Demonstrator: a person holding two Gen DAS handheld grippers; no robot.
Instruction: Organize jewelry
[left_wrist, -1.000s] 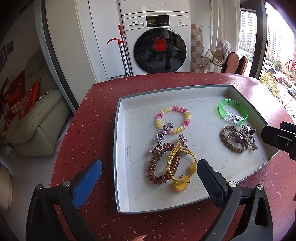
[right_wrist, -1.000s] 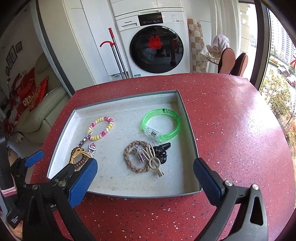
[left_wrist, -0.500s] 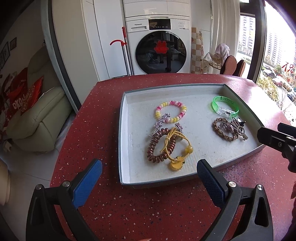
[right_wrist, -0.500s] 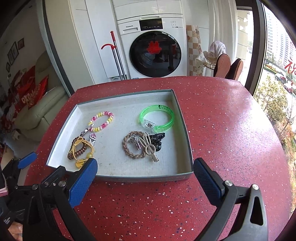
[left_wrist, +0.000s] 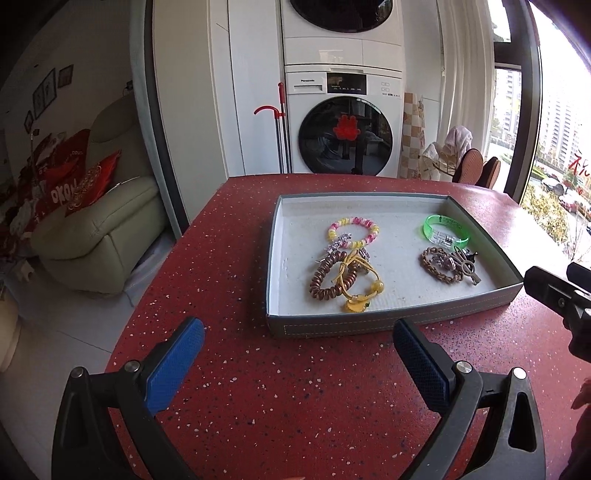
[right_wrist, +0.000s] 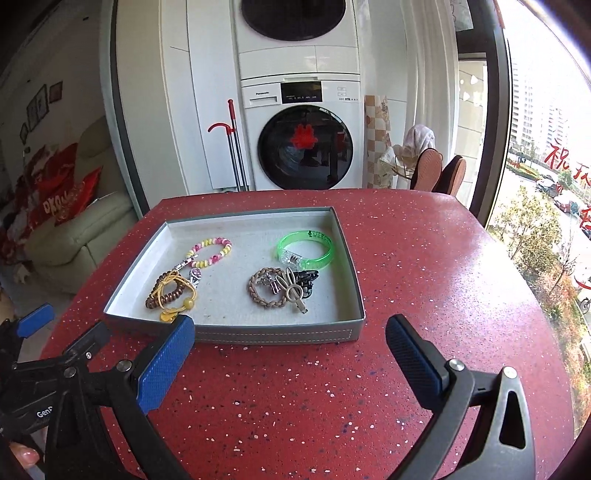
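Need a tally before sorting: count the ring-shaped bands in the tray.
5: pink-yellow beaded bracelet at back left; green bangle at back right; brown coil tie and yellow cord tie tangled at front left; braided band at front right. Clips may hide others.

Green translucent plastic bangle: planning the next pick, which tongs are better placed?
Right, probably. The green translucent plastic bangle lies at the tray's right side, nearer the open right tongs.

- Table (right_wrist: 424, 280): glossy red speckled stone-like top.
- Tray (right_wrist: 280, 334): matt grey, stitched leather-like wall.
- Bangle (right_wrist: 304, 249) at the tray's 1 o'clock: translucent green plastic.
- Gripper pads (right_wrist: 166, 363): textured blue.
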